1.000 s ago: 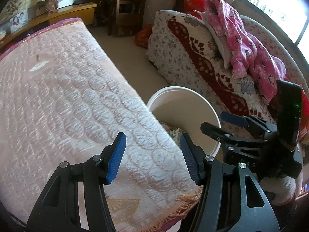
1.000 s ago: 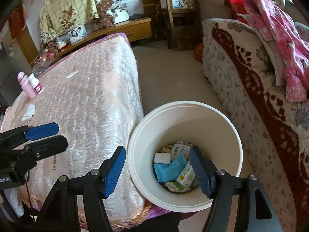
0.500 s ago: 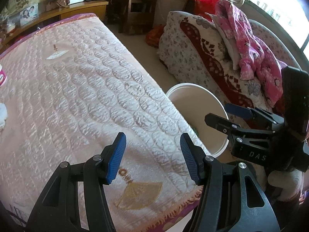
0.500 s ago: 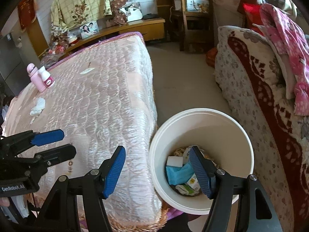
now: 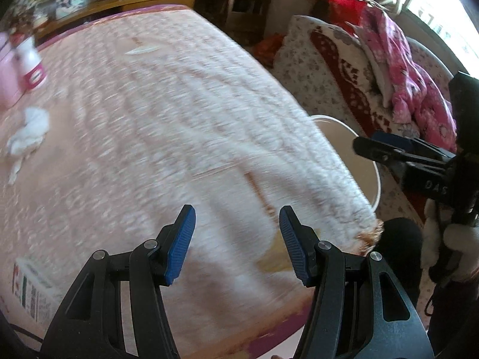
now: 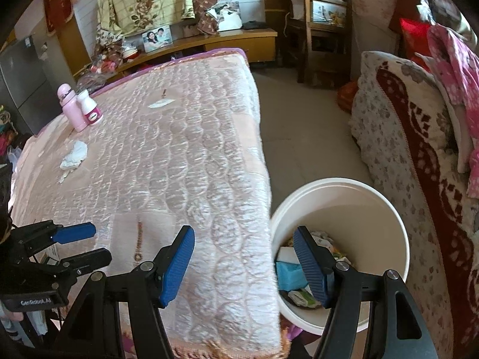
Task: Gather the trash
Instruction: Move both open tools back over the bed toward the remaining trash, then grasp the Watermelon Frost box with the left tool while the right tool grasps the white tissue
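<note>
Surface: bed covered by a pink quilted bedspread (image 6: 185, 155), fringed at its near edge.

On it, toward 10 o'clock in the right wrist view: crumpled white tissue (image 6: 74, 155); beyond it a pale pink bottle (image 6: 70, 109) touching a white bottle with magenta label (image 6: 90, 108), both upright. A flat white paper scrap (image 6: 161, 103) lies near 12 o'clock, well apart from the tissue.

Floor, at 4 o'clock: round white plastic bin (image 6: 380, 203) just beside the bed corner, holding mixed wrappers and a blue packet (image 6: 289, 273).

Room: floral red-and-cream sofa (image 6: 404, 137) at 3 o'clock with a pink garment (image 6: 455, 59); wooden sideboard (image 6: 236, 40) at 12 o'clock.

Left hand-held gripper (image 5: 238, 243): spread, nothing between its pads, over the bed; view blurred.

Right hand-held gripper (image 6: 244, 264): spread, holding nothing, straddling the bed edge and bin rim.
</note>
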`<move>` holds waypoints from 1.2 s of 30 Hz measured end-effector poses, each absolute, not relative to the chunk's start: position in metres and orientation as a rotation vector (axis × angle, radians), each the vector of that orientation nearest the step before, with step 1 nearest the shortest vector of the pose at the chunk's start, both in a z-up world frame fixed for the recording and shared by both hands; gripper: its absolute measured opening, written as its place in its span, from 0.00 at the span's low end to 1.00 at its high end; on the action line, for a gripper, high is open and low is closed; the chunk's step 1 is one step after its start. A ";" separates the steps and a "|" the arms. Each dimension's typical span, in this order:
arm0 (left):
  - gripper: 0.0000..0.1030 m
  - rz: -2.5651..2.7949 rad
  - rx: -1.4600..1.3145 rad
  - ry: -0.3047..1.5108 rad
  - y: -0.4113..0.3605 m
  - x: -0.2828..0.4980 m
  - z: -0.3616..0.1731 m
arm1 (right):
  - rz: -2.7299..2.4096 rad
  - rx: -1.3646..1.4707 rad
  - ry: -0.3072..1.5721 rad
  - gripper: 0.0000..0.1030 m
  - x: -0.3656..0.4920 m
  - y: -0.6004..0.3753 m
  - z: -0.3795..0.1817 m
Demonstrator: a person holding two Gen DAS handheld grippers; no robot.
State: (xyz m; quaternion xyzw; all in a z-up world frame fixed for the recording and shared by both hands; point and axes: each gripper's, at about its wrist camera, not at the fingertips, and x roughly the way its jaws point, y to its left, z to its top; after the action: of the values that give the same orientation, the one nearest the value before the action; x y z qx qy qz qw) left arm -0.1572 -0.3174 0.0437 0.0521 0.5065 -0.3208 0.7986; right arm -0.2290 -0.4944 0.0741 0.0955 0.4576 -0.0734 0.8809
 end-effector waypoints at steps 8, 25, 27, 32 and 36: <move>0.55 -0.604 0.070 1.090 -0.259 -0.145 0.045 | -0.083 0.147 0.954 0.64 -0.209 -0.455 0.079; 0.55 -0.409 0.064 1.019 -0.170 -0.172 0.073 | 0.121 0.106 0.947 0.65 -0.169 -0.362 0.077; 0.55 -0.391 0.055 1.022 -0.160 -0.174 0.072 | 0.143 0.104 0.949 0.66 -0.166 -0.352 0.076; 0.55 -0.358 0.013 1.048 -0.138 -0.179 0.065 | 0.186 0.094 0.959 0.67 -0.160 -0.332 0.072; 0.55 -0.337 -0.062 1.087 -0.123 -0.177 0.052 | 0.208 0.091 0.974 0.68 -0.156 -0.320 0.067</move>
State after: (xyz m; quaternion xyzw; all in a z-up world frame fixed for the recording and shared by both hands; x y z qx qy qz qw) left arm -0.1775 -0.1233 0.0520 -0.0294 0.5144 -0.1596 0.8420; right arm -0.1557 -0.3203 0.0670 0.0436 0.4670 0.0999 0.8775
